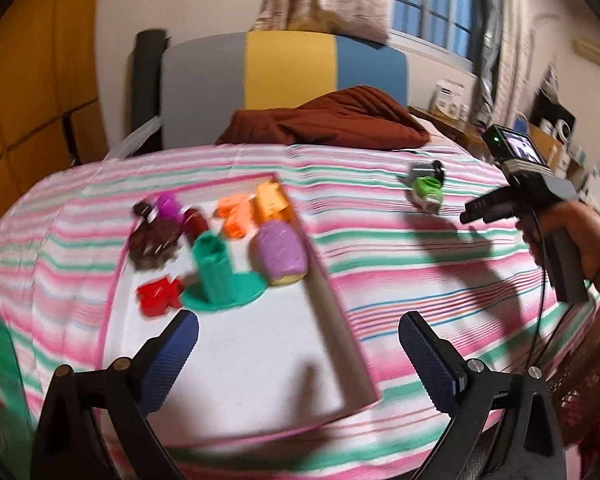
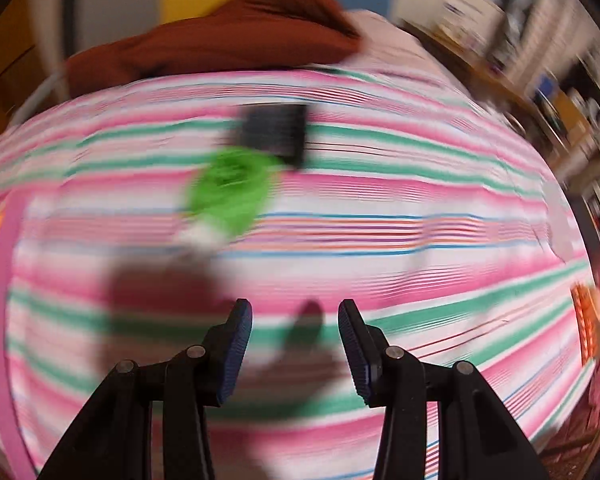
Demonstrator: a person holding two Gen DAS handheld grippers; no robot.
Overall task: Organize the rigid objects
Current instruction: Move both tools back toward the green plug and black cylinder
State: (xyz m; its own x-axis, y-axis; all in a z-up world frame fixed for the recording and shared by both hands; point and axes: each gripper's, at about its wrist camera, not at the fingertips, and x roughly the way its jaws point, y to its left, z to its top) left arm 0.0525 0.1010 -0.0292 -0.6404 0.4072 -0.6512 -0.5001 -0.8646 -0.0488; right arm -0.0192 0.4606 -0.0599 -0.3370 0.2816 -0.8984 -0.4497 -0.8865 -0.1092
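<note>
A white tray with a pink rim (image 1: 332,300) lies on the striped bed cover. It holds several small plastic objects: a teal cup on a saucer (image 1: 220,276), a purple cylinder (image 1: 278,256), orange pieces (image 1: 252,210), a red piece (image 1: 158,296) and dark brown pieces (image 1: 156,244). My left gripper (image 1: 300,356) is open and empty above the tray's near end. A green object (image 1: 428,190) (image 2: 230,188) and a dark grey one (image 1: 426,170) (image 2: 276,134) lie on the cover right of the tray. My right gripper (image 2: 296,344) is open and empty, short of the green object; it also shows in the left wrist view (image 1: 480,212).
A brown pillow (image 1: 332,120) lies at the bed's far end before a grey, yellow and blue headboard (image 1: 288,72). A cluttered desk (image 1: 460,128) stands far right. The tray's pink rim (image 2: 0,300) shows at the left of the right wrist view. An orange object (image 2: 592,324) sits at the right edge.
</note>
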